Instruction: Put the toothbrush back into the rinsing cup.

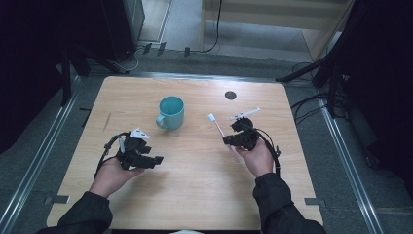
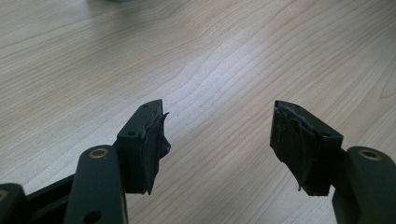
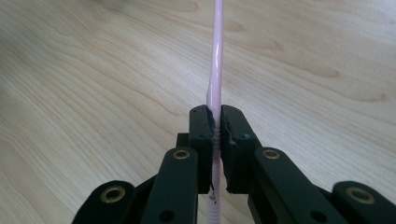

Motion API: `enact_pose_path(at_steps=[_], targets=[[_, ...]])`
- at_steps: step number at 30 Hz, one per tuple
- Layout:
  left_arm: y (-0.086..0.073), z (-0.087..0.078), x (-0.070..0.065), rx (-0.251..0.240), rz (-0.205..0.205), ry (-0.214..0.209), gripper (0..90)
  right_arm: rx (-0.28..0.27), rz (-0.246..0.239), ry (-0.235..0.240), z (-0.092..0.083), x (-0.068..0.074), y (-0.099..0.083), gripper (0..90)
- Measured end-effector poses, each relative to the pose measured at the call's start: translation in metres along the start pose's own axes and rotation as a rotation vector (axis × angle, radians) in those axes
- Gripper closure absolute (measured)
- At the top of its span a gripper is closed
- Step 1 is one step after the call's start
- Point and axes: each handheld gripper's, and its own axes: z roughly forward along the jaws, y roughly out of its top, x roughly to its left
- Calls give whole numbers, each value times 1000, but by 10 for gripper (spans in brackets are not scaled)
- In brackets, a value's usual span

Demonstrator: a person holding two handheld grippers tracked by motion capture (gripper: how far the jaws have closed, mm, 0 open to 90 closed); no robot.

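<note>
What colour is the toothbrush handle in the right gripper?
Pale pink toothbrush handle, clearest in the right gripper view.

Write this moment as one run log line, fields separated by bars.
left gripper open, empty | right gripper shut on pink toothbrush | teal mug upright on table

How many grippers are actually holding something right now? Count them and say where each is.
1: the right gripper, at the table's right, is clamped on a pink toothbrush. The left gripper stands open over bare wood.
</note>
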Motion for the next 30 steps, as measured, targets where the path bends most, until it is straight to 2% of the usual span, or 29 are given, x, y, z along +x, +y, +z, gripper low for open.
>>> enact_pose_path(at_steps=[3,5,10,13,15,20,24,30], targets=[[0,0,0,-4,-5,-2,352,-19,-9,1,-2,2,1,843],[0,0,1,-3,-5,-2,352,-50,-32,0,-4,2,1,843],[0,-1,2,-3,-7,1,352,-88,-24,16,-8,4,2,842],[0,-1,2,-2,-4,2,353,-124,-34,24,-10,5,3,842],[0,-1,2,-3,-5,0,352,-147,-33,48,-12,6,4,842],[0,-2,2,-8,-13,-2,352,-175,-44,62,-14,8,4,842],[-1,-6,-1,-17,-2,-1,350,-208,-53,71,-18,10,6,842],[-2,-8,-1,-26,-17,-5,350,-256,-66,93,-19,15,11,842]])
